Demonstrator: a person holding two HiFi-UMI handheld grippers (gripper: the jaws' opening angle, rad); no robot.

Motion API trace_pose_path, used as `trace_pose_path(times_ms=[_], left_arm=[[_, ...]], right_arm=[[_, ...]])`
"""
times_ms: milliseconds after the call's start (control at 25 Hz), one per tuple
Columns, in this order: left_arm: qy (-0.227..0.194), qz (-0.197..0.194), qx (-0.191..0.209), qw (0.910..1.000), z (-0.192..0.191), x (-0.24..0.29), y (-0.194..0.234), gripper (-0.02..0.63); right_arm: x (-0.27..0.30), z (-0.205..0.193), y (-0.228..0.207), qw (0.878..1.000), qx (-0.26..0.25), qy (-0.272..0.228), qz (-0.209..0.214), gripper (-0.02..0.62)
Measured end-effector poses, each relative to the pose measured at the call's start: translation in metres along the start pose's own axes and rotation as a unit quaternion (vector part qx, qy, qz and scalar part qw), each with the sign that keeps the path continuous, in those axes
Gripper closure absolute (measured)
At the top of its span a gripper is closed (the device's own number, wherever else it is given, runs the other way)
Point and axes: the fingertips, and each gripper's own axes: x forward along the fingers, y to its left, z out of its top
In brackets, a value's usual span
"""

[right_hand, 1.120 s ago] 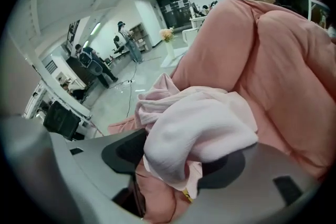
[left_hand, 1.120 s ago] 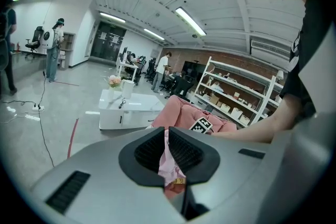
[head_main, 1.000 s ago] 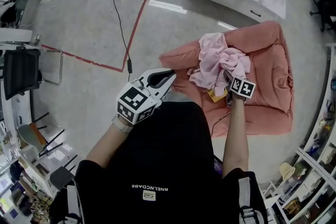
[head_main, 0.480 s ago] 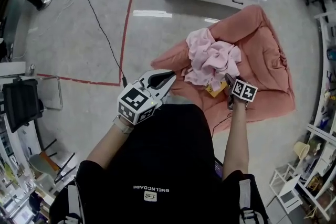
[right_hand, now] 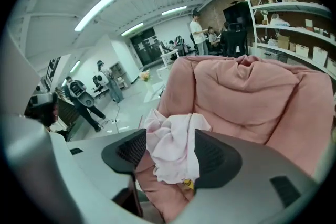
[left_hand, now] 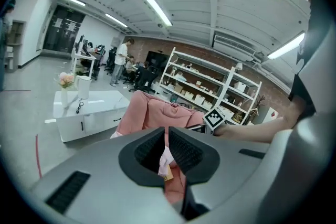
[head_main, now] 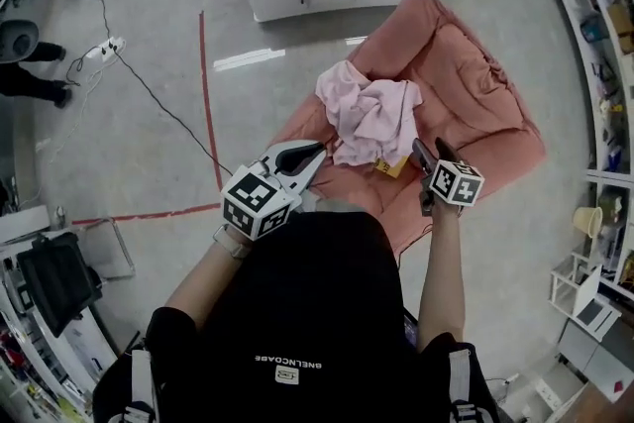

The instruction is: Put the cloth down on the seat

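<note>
Change: a second ago your right tool [head_main: 426, 154] sat buried in pink cloth [head_main: 371, 114]. Now it has pulled back toward 5 o'clock, clear of fabric. Cloth lies crumpled on seat [head_main: 475, 104] of pink armchair, neither tool touching it. Judgement: put-down looks done.

Right tool: jaws wide apart, empty; cloth visible beyond gap, at 11 o'clock from it.

Left tool [head_main: 305, 157]: jaws nearly together, thin slit, gripping nothing, hovering at 8 o'clock from cloth, near seat's front edge.
</note>
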Motion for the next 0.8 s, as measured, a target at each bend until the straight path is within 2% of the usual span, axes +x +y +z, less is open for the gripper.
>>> trace_pose_path(times_ms=[200,400,680,800], left_arm=[[0.007,-0.052,0.028,0.9982,0.019,0.015,-0.011,0.586],[0.011,-0.092,0.050,0.9944,0.036,0.026,-0.024,0.586],[0.009,-0.134,0.075,0.9881,0.055,0.033,-0.041,0.586],[0.013,-0.152,0.083,0.9848,0.062,0.033,-0.056,0.586]], right_arm=[[-0.050,0.021,0.035,0.997,0.020,-0.070,0.014,0.295],[-0.105,0.043,0.064,0.988,0.033,-0.153,0.013,0.305],[-0.170,0.061,0.108,0.970,0.005,-0.241,-0.010,0.453],[-0.193,0.062,0.123,0.966,0.011,-0.258,-0.009,0.483]])
